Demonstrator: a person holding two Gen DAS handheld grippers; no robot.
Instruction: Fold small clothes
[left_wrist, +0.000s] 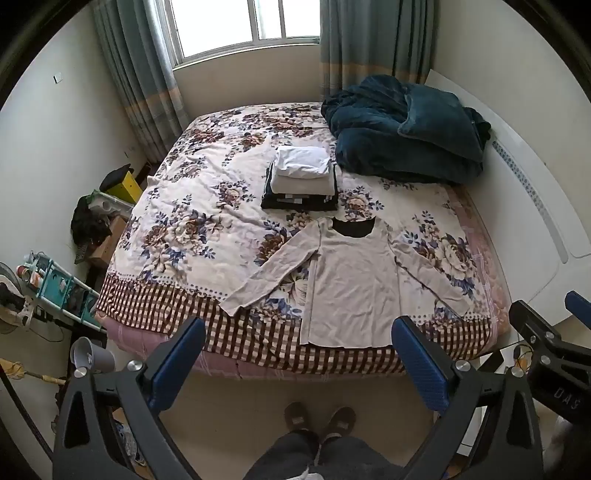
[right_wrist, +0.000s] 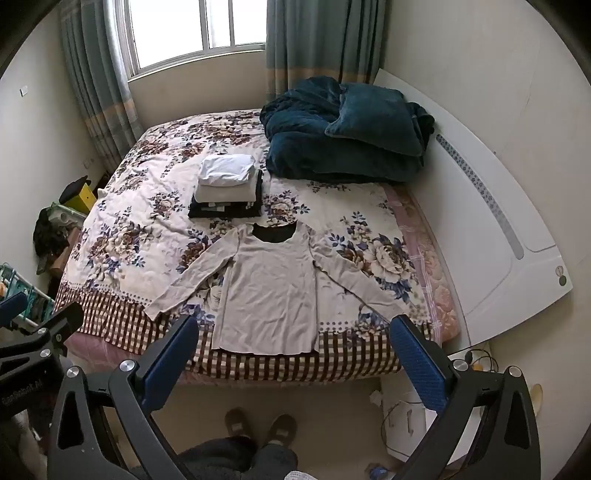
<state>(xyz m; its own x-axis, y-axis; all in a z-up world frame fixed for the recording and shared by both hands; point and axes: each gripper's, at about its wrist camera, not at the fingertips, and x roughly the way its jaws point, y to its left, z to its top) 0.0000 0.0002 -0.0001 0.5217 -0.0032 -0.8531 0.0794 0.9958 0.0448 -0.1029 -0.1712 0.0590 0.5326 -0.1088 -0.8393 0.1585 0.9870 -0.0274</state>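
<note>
A beige long-sleeved top (left_wrist: 351, 284) (right_wrist: 271, 288) lies flat on the floral bedspread, both sleeves spread outward, its hem at the near edge of the bed. Behind it stands a stack of folded clothes (left_wrist: 300, 177) (right_wrist: 226, 186), white on top and dark at the bottom. My left gripper (left_wrist: 299, 354) is open, held high above the floor in front of the bed, nothing between its blue pads. My right gripper (right_wrist: 293, 350) hangs open and empty too, at about the same height. Each gripper shows at the edge of the other's view.
The bed (left_wrist: 221, 332) fills the middle of the room. A heap of dark teal blankets (left_wrist: 402, 133) (right_wrist: 347, 133) sits by the white headboard (right_wrist: 480, 206) on the right. A cluttered rack (left_wrist: 55, 291) and boxes stand left. The person's slippered feet (left_wrist: 319, 421) stand on the floor.
</note>
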